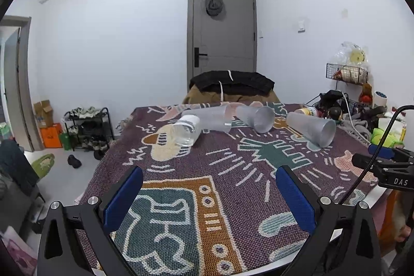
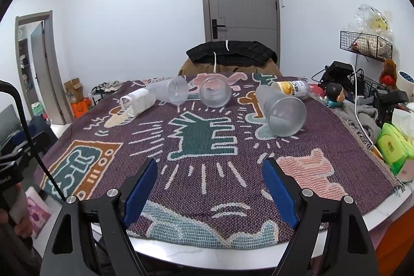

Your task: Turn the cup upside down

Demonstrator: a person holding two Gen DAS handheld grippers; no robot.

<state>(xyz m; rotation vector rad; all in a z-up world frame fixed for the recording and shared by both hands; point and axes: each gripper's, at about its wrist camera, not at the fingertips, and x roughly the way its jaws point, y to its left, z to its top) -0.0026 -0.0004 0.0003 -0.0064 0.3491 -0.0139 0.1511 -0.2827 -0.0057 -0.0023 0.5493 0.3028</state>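
Note:
Three frosted plastic cups lie on their sides on the patterned cloth: a left one, a middle one and a right one. A clear jar with a white lid lies on its side left of them. My left gripper is open and empty, low over the near part of the cloth. My right gripper is open and empty, near the table's front edge. Both are well short of the cups.
A labelled bottle lies behind the right cup. Clutter sits at the table's right: green tissue pack, grey cloth, cables, a small figure. A chair with dark clothes stands behind the table. A shoe rack stands on the floor at the left.

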